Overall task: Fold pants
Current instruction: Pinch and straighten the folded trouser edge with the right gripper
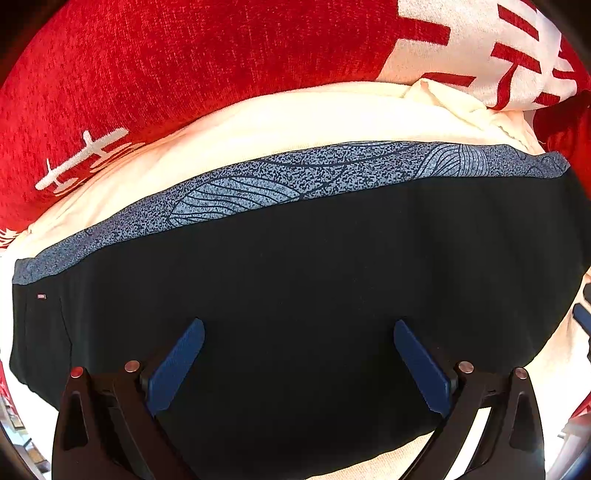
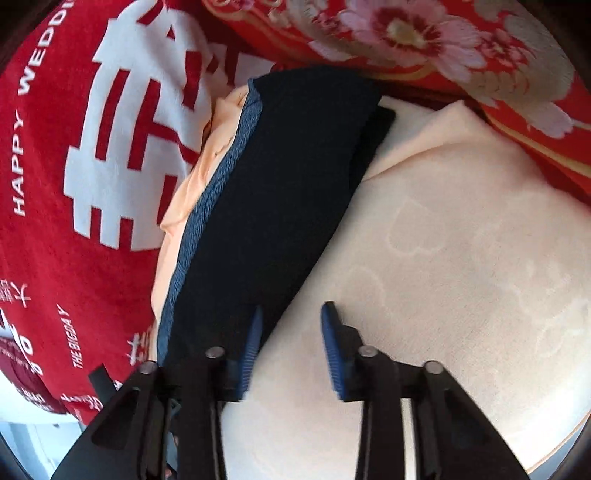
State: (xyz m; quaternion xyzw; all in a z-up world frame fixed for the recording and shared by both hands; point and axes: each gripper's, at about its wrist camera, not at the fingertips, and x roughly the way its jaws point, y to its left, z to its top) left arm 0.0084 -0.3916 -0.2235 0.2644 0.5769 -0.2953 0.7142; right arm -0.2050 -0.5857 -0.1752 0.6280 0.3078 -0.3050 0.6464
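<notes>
In the left wrist view, a red blanket with white embroidered characters is filling the far left and top, and a cream sheet is lying just in front of it. The dark pants are lying flat on that sheet, folded into a broad band that is spanning nearly the whole view. Their blue patterned waistband is running along the far edge, and a tiny label is sitting near the left end. The left gripper is hovering over the near part of the pants with its blue pads spread wide and nothing between them; whether the pads are touching the cloth cannot be told. At the upper right, a large white character panel on the blanket is showing.

In the right wrist view, the red blanket with "HAPPY WEDDING" lettering is covering the left. Beside it the pants are lying as a long dark strip running away from the camera, waistband on their left edge, with a lower layer peeking out at the far right corner. The right gripper is standing open at a moderate gap, gripping nothing, its left pad over the near edge of the pants and its right pad over the cream sheet. A red floral quilt is lying across the top right.
</notes>
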